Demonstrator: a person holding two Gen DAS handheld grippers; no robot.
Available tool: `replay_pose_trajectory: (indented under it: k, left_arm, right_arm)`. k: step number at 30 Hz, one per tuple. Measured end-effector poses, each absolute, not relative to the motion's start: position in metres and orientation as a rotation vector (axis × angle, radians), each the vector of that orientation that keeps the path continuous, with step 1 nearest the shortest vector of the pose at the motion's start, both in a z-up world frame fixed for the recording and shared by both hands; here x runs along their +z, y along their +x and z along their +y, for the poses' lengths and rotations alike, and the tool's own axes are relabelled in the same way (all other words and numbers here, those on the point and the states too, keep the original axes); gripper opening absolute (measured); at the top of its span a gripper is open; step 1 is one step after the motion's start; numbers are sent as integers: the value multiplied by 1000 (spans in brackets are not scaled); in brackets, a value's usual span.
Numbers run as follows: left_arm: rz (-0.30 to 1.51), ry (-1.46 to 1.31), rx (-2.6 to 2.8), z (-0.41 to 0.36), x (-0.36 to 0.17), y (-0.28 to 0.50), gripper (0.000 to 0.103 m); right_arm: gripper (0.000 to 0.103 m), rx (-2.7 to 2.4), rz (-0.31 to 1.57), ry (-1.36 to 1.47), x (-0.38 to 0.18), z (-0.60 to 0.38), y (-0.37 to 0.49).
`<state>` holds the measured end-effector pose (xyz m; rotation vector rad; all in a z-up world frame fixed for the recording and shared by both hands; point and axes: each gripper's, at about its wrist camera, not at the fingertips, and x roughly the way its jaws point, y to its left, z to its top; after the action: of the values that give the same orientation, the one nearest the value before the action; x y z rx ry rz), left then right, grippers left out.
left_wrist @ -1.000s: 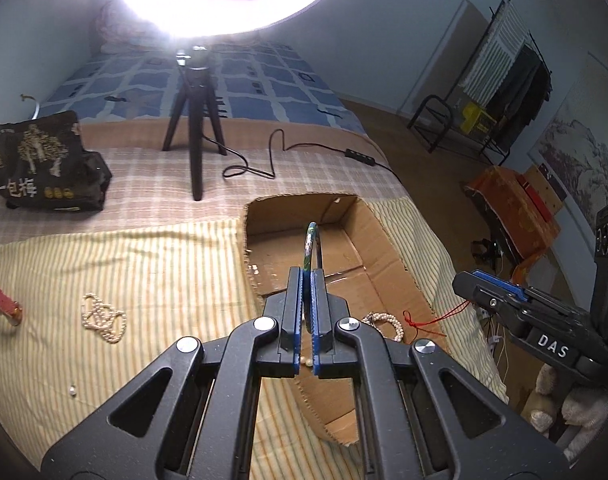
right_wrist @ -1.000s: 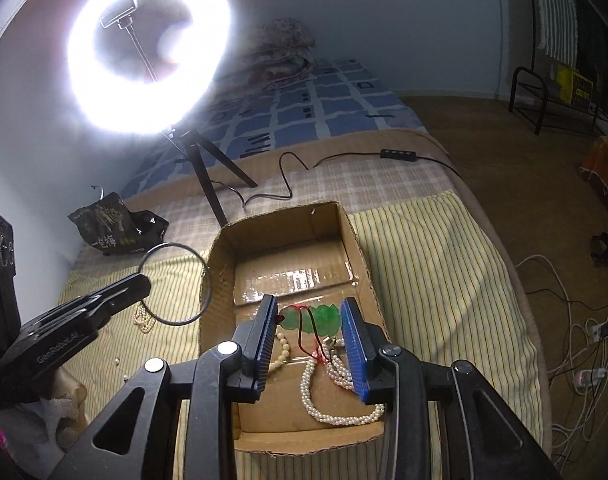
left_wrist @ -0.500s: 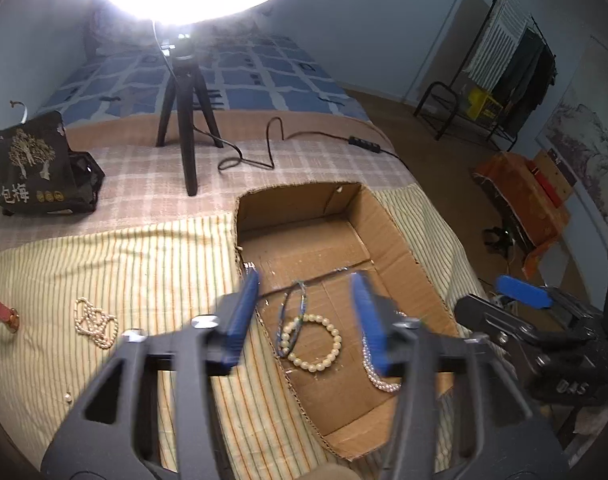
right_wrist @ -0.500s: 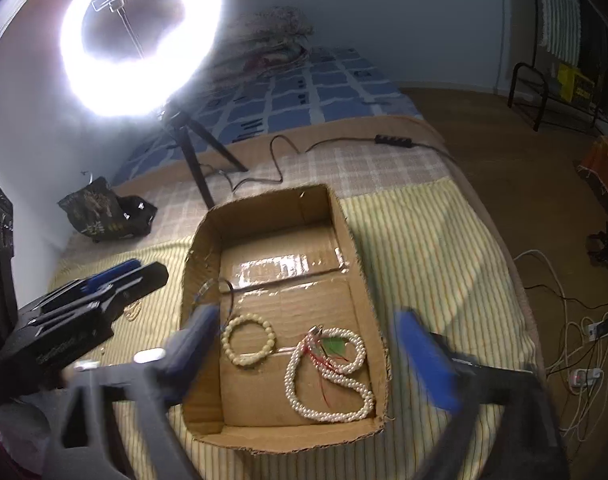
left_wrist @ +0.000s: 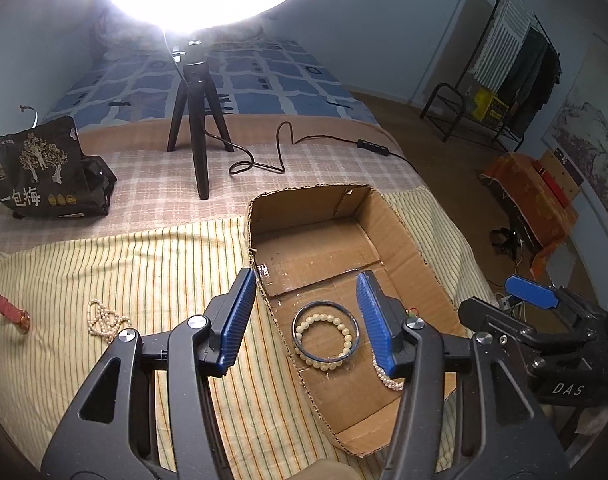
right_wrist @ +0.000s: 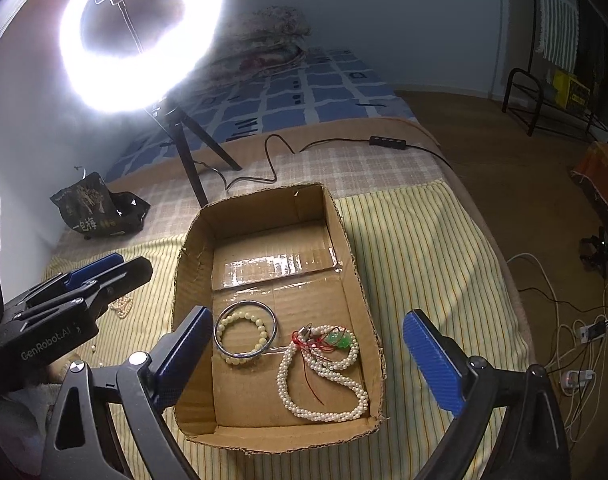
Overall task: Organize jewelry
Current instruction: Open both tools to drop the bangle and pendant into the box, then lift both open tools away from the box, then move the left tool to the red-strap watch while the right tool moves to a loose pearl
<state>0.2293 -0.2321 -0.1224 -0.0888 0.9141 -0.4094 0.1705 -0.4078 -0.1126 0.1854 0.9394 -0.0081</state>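
An open cardboard box (left_wrist: pixel 403 216) (right_wrist: pixel 347 232) lies on the striped cloth. Inside lie a dark bangle (left_wrist: pixel 304 314) (right_wrist: pixel 268 314) ringed around a cream bead bracelet (left_wrist: pixel 343 326) (right_wrist: pixel 228 322), a long pearl necklace (right_wrist: pixel 323 404) (left_wrist: pixel 385 378) and a green pendant on red cord (right_wrist: pixel 337 340). My left gripper (left_wrist: pixel 305 320) is open and empty above the box's near left part. My right gripper (right_wrist: pixel 305 354) is open and empty above the box's near end. A pearl strand (left_wrist: pixel 102 320) (right_wrist: pixel 122 306) and a small red item (left_wrist: pixel 12 310) lie on the cloth to the left.
A ring light on a black tripod (left_wrist: pixel 198 120) (right_wrist: pixel 188 160) stands behind the box, its cable (left_wrist: pixel 272 156) trailing right. A black printed bag (left_wrist: pixel 40 172) (right_wrist: pixel 92 208) sits at the far left. Beyond the bed's right edge are the floor, cables and a clothes rack (left_wrist: pixel 503 80).
My left gripper opened and let go of the bangle, which now lies flat around the bead bracelet. My right gripper opened wide and drew back from the pendant and pearls.
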Motion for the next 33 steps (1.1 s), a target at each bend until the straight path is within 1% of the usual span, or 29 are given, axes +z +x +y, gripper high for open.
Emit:
replay_pose_trajectory:
  k: [7,18,33]
  left_arm:
    - [912,-71,-390,-217,-120,227,53]
    - [908,-112,-327,-173,-110,229,53]
    - [893,-141,-217,-87,-99,223,53]
  right_arm:
    - [97,2,934,204,-110,-401,171]
    - [97,40,925,208,-105,-375,177]
    - [97,140,918,195,-97,-317,185]
